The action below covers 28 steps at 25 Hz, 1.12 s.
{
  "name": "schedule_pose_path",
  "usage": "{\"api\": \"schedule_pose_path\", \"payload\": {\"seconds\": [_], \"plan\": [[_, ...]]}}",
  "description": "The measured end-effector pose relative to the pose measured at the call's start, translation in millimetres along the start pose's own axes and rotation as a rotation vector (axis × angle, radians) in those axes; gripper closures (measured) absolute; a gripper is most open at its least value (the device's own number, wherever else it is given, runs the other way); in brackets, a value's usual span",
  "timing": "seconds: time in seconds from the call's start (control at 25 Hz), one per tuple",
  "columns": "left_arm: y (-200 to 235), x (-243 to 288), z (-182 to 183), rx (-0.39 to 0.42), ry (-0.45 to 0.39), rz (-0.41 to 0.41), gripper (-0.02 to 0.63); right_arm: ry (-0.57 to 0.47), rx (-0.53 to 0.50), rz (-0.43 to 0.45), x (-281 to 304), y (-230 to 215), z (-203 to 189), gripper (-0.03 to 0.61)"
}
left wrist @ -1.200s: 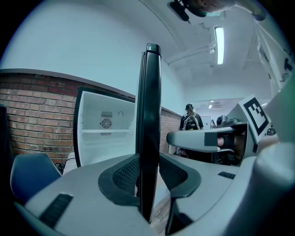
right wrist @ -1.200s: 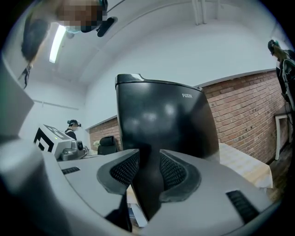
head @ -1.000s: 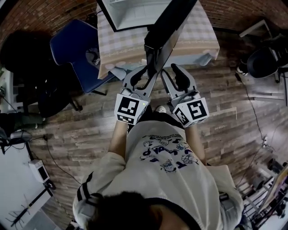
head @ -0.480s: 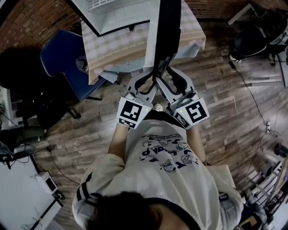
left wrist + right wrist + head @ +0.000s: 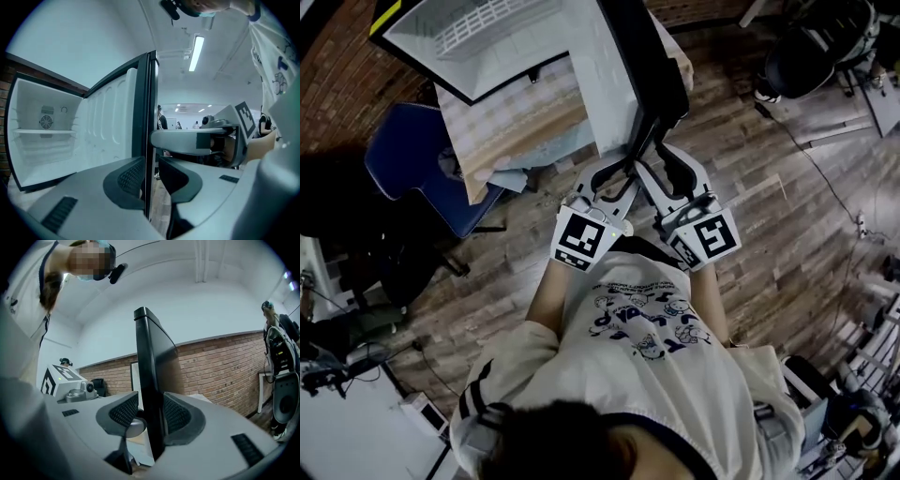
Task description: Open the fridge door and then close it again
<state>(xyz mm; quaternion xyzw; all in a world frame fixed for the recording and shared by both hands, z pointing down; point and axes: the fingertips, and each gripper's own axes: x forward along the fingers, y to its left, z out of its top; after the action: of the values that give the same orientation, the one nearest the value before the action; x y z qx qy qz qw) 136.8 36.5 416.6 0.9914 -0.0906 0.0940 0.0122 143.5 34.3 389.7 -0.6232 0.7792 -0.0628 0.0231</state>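
Note:
The fridge (image 5: 478,42) stands open, its white inside showing at the upper left of the head view. Its black door (image 5: 642,66) sticks out towards me, edge on. My left gripper (image 5: 623,169) is shut on the door's free edge (image 5: 150,140), which runs down between its pads (image 5: 133,176). The door's white inner liner (image 5: 108,131) lies to its left. My right gripper (image 5: 661,169) is beside it on the same edge. In the right gripper view the jaws (image 5: 150,416) stand wide, with the black door edge (image 5: 152,362) between them.
A table with a checked cloth (image 5: 516,122) carries the fridge. A blue chair (image 5: 412,150) stands to its left, a black office chair (image 5: 806,47) at the upper right. Cables cross the wooden floor (image 5: 787,234). A brick wall (image 5: 220,366) and a person (image 5: 272,333) lie beyond the door.
The door has swung wider open with both grippers at its edge. The fridge's white inside has come into view at the upper left.

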Motion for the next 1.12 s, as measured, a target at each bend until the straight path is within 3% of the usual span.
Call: {"api": "schedule_pose_path", "payload": {"seconds": [0.56,0.84,1.12], "plan": [[-37.0,73.9,16.5,0.007,-0.009,-0.168,0.514,-0.027,-0.001,-0.181,-39.2,-80.8,10.2,0.445],[-40.9,96.3,26.7,-0.01,-0.039,-0.187,0.514,-0.038,0.012,-0.221,-46.7,-113.4,13.9,0.448],[-40.3,106.0,23.3,0.009,-0.017,-0.192,0.514,-0.046,0.034,-0.267,-53.9,-143.4,17.8,0.454]]}}
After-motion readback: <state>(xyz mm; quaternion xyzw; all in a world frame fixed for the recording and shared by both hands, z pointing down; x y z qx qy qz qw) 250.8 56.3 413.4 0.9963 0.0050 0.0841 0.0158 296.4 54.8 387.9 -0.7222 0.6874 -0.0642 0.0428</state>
